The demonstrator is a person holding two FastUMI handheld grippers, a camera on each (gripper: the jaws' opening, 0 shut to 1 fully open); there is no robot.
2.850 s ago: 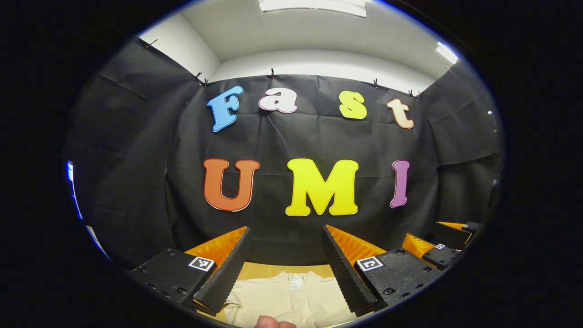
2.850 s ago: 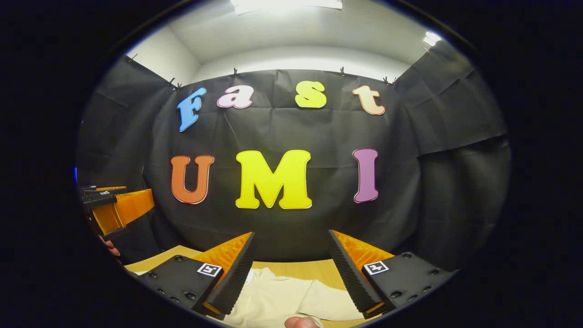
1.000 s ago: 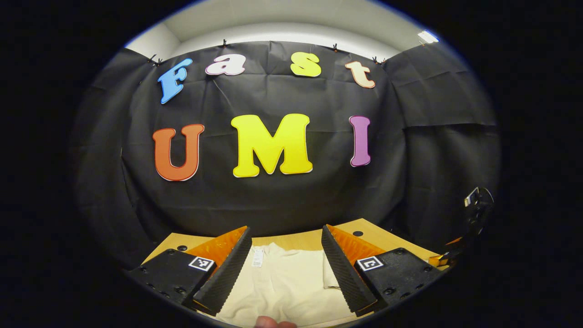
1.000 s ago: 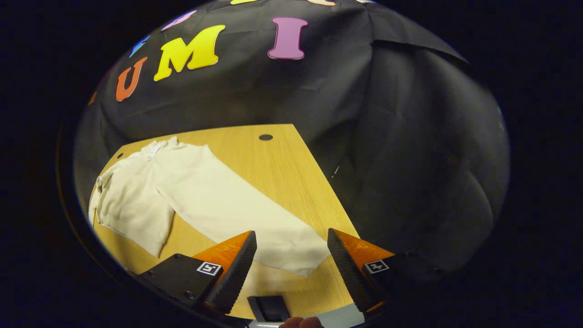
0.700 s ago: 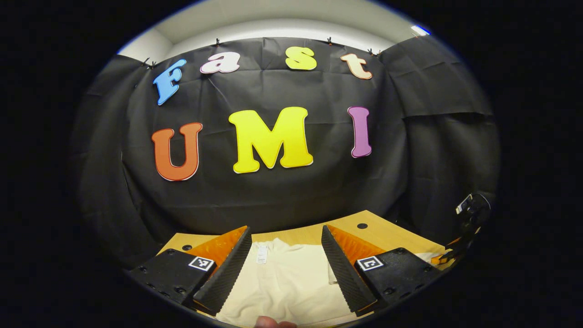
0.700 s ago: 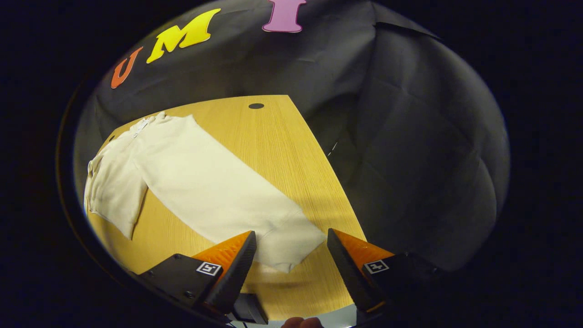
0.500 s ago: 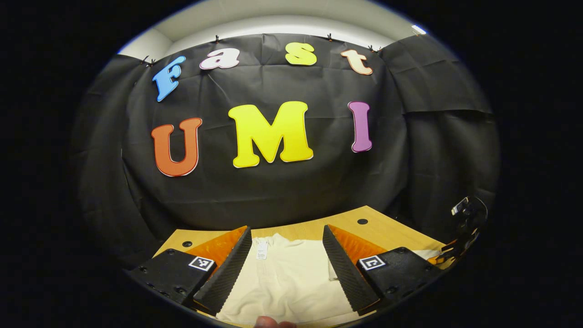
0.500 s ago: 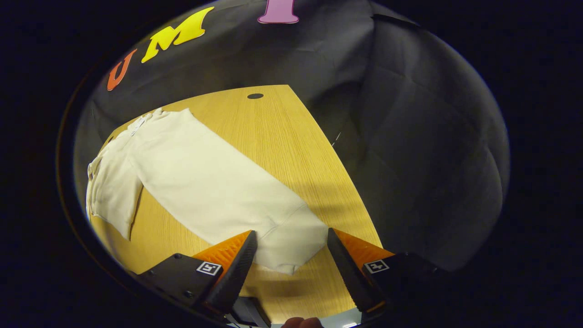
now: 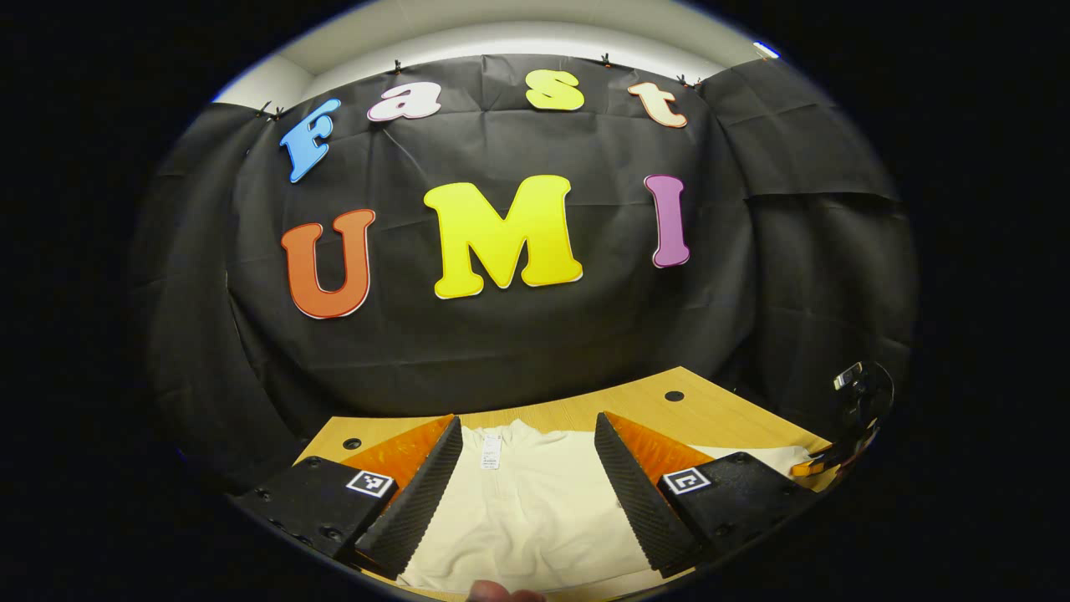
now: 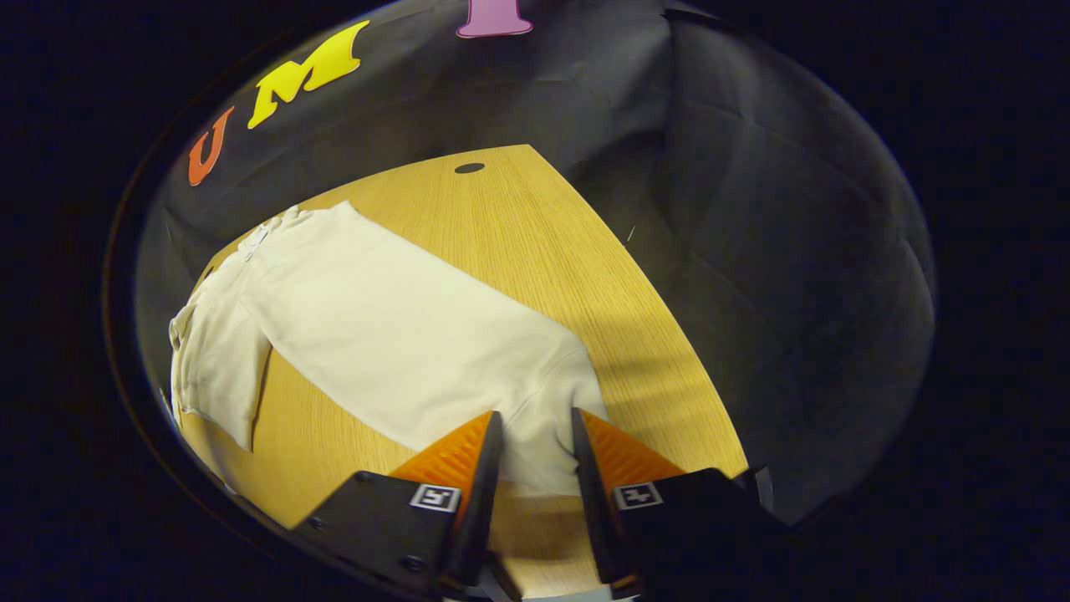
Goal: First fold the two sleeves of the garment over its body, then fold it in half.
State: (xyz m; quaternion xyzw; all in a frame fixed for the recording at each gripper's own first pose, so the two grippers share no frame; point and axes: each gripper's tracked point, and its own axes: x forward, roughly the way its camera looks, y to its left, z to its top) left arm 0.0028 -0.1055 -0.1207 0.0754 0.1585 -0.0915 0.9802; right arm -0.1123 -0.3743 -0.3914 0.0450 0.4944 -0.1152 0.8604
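A cream long-sleeved garment (image 9: 535, 510) lies flat on the wooden table (image 9: 635, 405), collar and label (image 9: 491, 451) toward the wall. My left gripper (image 9: 527, 418) hovers open over the collar area with nothing between its fingers. In the right gripper view one sleeve (image 10: 401, 334) stretches straight out from the body (image 10: 217, 351) toward me. My right gripper (image 10: 535, 412) is low over the cuff (image 10: 539, 451). Its jaws stand half closed on either side of the cuff, and the cloth still lies flat between them. At the far right of the left gripper view, the right gripper (image 9: 815, 464) sits at the sleeve's end.
The table (image 10: 518, 226) has a small dark hole (image 10: 469, 168) near its far right corner and another hole (image 9: 352, 443) at the far left. Black cloth walls close in the back and right side. Bare wood runs along the sleeve's right.
The right gripper swung down from facing the wall, moved onto the sleeve cuff, and its jaws narrowed around it. The left gripper tilted down slightly and stayed open.
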